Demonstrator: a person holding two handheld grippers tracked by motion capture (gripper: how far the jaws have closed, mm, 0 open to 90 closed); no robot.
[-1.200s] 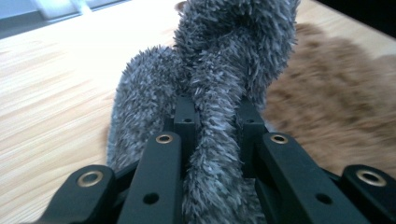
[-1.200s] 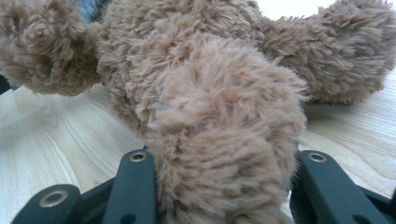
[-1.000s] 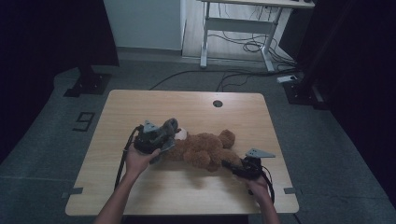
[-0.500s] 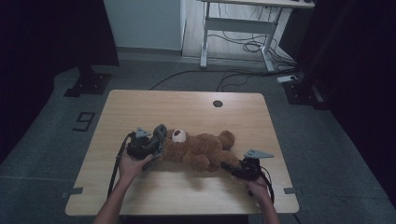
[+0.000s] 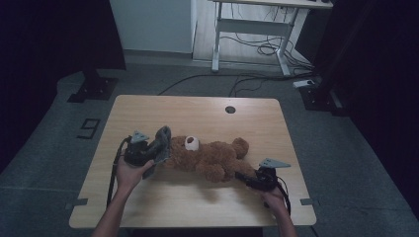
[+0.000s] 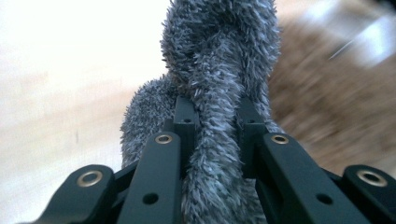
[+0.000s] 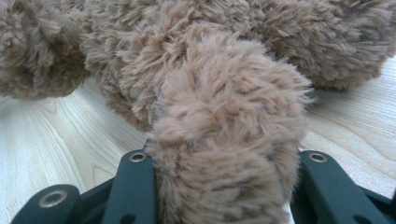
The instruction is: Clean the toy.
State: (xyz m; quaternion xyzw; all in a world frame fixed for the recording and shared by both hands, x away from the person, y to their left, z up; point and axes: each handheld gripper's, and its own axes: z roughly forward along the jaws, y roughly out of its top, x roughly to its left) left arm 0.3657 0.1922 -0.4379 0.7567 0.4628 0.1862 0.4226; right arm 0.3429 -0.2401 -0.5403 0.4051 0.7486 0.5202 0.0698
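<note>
Left gripper [image 5: 148, 155] clamps grey cloth [image 6: 219, 70] beside teddy bear [image 5: 212, 158]; right gripper [image 5: 249, 178] grips its leg [image 7: 224, 154]; next, likely drape cloth over bear

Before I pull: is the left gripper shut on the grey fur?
Shut: the left gripper has both jaws pinching the grey fur between them.

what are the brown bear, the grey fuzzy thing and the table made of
Brown bear: soft plush, long matted pile, likely synthetic.
Grey fuzzy thing: plush too, its fibres clumped into short spiky tufts; it folds limply between the jaws.
Table: pale wood-grain top, matte; solid wood or laminate cannot be told.
</note>
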